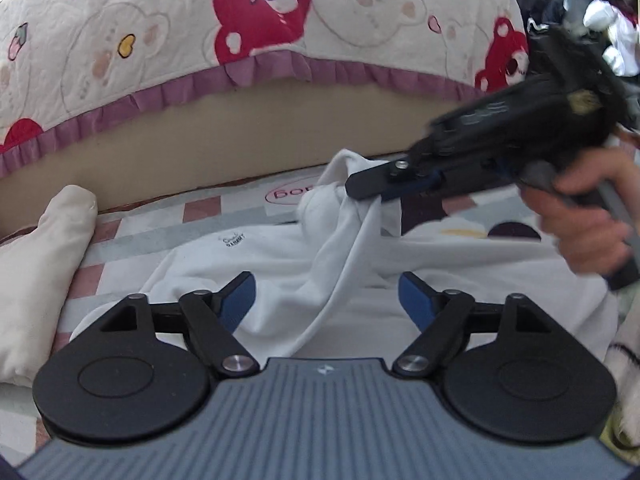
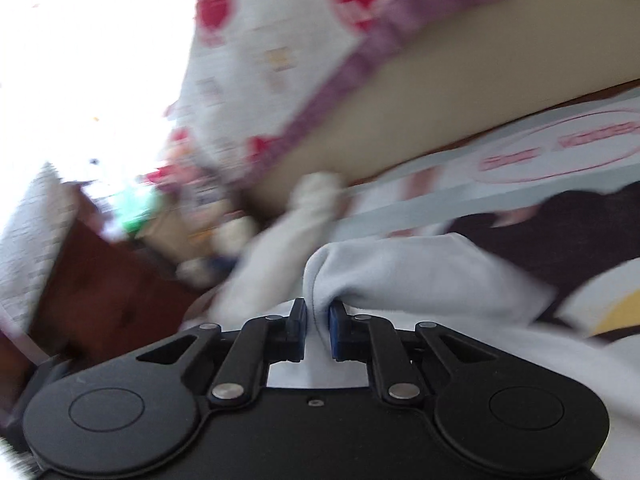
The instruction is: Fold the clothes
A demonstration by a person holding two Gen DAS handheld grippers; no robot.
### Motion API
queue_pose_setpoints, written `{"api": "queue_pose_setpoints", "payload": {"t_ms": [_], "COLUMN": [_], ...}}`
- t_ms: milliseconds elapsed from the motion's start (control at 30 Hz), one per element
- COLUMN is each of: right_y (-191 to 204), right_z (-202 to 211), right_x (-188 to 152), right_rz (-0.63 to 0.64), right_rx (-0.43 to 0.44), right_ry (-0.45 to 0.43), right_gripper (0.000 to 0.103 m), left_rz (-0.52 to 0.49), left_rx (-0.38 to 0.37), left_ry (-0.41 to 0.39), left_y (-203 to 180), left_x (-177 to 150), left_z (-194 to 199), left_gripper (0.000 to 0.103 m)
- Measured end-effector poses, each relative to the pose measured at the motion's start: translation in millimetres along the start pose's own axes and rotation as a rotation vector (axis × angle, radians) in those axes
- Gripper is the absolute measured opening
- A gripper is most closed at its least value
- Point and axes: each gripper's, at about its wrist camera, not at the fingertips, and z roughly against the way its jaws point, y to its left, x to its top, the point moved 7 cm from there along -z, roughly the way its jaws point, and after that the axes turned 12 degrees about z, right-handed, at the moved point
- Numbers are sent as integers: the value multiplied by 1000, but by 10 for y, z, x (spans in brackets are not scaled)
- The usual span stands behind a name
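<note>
White top point(image 1: 280, 264) lies crumpled on a patterned sheet point(image 1: 224, 208). Left gripper point(image 1: 327, 300) hovers over it w/ blue pads wide apart, nothing between. Right gripper point(image 1: 366, 188), held by a hand point(image 1: 588, 216), pinches a raised fold of the top. Bear-print quilt point(image 1: 160, 32) w/ purple frill behind; cream pillow point(image 1: 48, 264) at left.

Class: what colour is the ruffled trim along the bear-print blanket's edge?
Purple ruffled trim, clearest in the left wrist view.

Patterned bed sheet point(image 1: 200, 210) carried everything. White garment point(image 1: 280, 264) lay spread on it. Cream pillow point(image 1: 44, 264) sat beside.
</note>
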Motion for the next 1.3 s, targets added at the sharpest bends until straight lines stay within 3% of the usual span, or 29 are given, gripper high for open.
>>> {"api": "queue_pose_setpoints", "payload": {"t_ms": [100,167,200,267,300,333,367,400,467,567,733,900,967,1033,1167,1233,1300], "right_y": [353,568,627,666,602,512,395,229,-98,-344,-567,-911,-962,-934,-794,-806,-818], "right_z": [-4,22,46,60,34,16,-32,-80,-164,-162,-188,-182,-167,-208,-508,-612,-715], "right_x": [-49,-82,-122,-185,-204,-229,-250,-249,-245,-189,-224,-269,-229,-136,-9,-5,0], "right_rz": [13,64,86,112,100,70,31,-10,-84,-75,-36,-57,-45,13,134,139,144], "right_rx": [220,298,317,314,305,332,353,299,190,50,-159,-362,-388,-384,-311,-322,-334], "right_ry": [21,56,70,98,116,127,138,141,142,125,139,187,195,236,351,364,376], "right_gripper": [14,14,14,16,18,24,35,50,51,51,56,61,61,61,61,61,61], "left_rz": [39,86,93,113,152,212,267,300,318,306,446,537,605,688,853,928,937], "left_rx": [-1,10,67,186,258,274,297,356,507,703,732,671,645,614,550,521,534], "left_ry": [44,74,114,189,193,161,130,105,60,22,-1,-38,-19,30,128,176,189], "left_y": [64,150,218,364,506,657,815,1005,1355,1747,2059,2152,2288,2443,2743,2878,2913], "left_x": [-47,-93,-102,-114,-78,-23,26,52,67,-3,-244,-281,-351,-488,-754,-883,-996], "left_z": [-119,-173,-181,-174,-75,81,242,418,757,1207,1566,1724,1753,1694,1581,1533,1583], "left_gripper": [85,79,47,8,8,8,8,8,8,8,8,8,10,19,19,20,20]}}
